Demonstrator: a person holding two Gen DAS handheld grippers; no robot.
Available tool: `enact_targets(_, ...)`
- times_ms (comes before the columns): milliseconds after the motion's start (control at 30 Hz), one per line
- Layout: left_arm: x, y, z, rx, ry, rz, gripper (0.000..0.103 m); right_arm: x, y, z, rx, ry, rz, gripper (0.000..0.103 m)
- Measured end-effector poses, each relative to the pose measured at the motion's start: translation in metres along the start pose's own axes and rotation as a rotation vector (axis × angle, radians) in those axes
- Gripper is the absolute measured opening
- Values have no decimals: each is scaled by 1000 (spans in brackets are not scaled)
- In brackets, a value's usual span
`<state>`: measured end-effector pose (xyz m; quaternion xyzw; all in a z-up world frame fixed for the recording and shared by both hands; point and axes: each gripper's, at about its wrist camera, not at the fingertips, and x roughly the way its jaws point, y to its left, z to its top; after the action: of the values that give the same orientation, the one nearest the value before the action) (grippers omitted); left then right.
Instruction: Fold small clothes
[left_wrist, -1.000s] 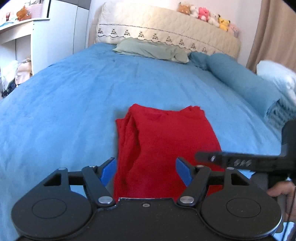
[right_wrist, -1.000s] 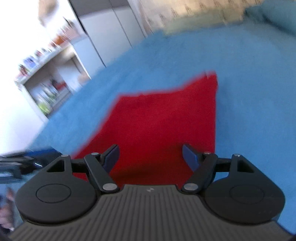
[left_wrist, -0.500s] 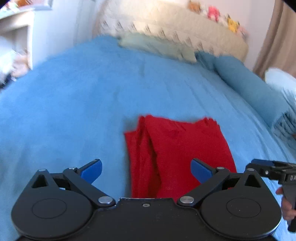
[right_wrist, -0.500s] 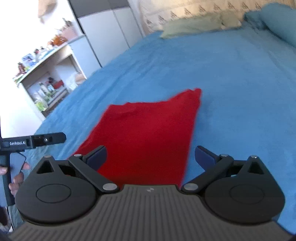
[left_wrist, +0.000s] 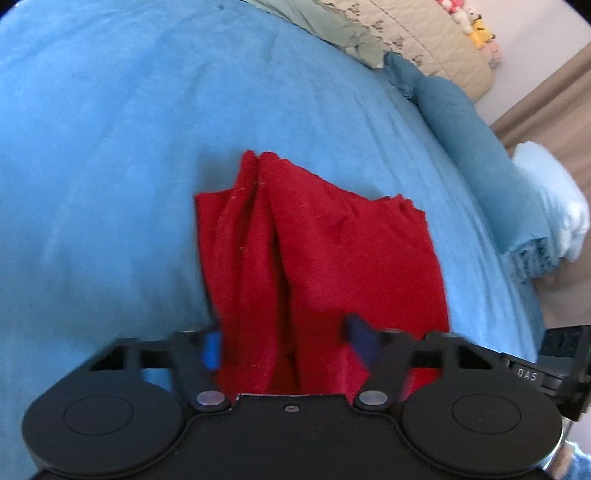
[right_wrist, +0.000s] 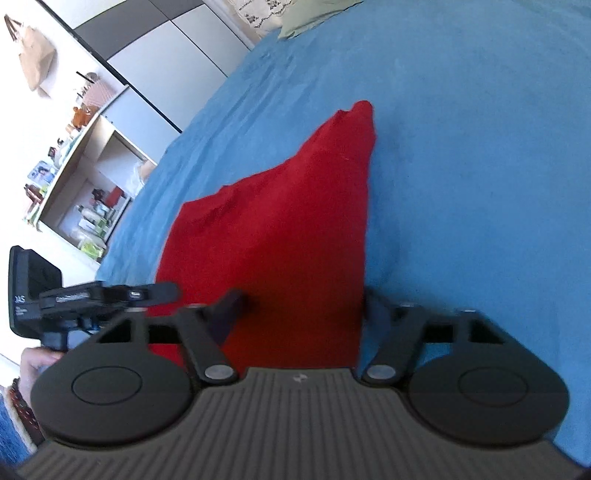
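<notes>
We are finding the red garment (left_wrist: 317, 258) lying on the blue bed cover (left_wrist: 110, 166), roughly mid-bed and well short of the green pillow (left_wrist: 332, 29) at the quilted headboard (left_wrist: 436, 48). It is lying in a folded, roughly rectangular shape, with a raised lengthwise ridge running along its left portion and a ragged far right corner.

We are observing the left hand-held gripper (left_wrist: 288, 343) lying low over the near edge of the red garment, pointing along its length toward the headboard. Its fingers are standing apart, the left blue pad (left_wrist: 212, 349) at the garment's left border and the right pad (left_wrist: 364, 341) over the cloth. The cloth is passing between them; we cannot tell whether either pad is touching it, and nothing is clamped.

We are observing the right hand-held gripper (right_wrist: 301, 306) tilted clockwise, also sitting at the near edge of the red garment (right_wrist: 280, 229). Its fingers are standing wide, the left fingertip (right_wrist: 231, 304) over the cloth and the right one (right_wrist: 375, 304) just past the garment's right border, above the bed cover (right_wrist: 480, 147). It is gripping nothing.

In the right wrist view, the left hand-held gripper (right_wrist: 110, 295) is showing to the left of the garment, with the person's left hand (right_wrist: 33, 363) wrapped around its handle. A shelving unit (right_wrist: 85, 192) is standing beyond the bed on that side. A rolled blue blanket (left_wrist: 480, 147) is lying to the right of the garment, well apart from it.
</notes>
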<state>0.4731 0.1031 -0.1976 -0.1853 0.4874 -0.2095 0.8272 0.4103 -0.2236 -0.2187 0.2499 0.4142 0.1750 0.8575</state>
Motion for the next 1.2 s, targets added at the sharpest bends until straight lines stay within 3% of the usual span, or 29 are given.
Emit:
enact_targets(33,0,-1,1,1,3,7,47,1,3,1,-8,-2,-4,57)
enact_targets(67,-3,-2,2,-3,-2,7,38,1,6,1,-25,-4,-7,50)
enact_targets(133,-8,-7,1,-2,-15,0,31,-4,10,3,-38,-18,-9,37)
enact_targets(333,-32,-39,-6,71,-47,31,27,-34,37,5,-102,-57,-12,35)
enact_targets(467,-64,-72,-23,116,-68,35,27,-82,53,2,-128,-70,12,35)
enact_targets(667,-98,-134,-83,199,-107,11,28,-173,58,-28,-190,-93,4,35)
enact_targets(833,-82,-162,-132,211,-105,3,28,-223,33,-70,-206,-90,-58,35)
enact_targets(1100,-22,-178,-177,333,-84,122,29,-210,-29,-123,-276,-65,-145,36)
enact_targets(1200,-18,-173,-180,339,-93,125,36,-202,-43,-131,-270,-68,-138,38)
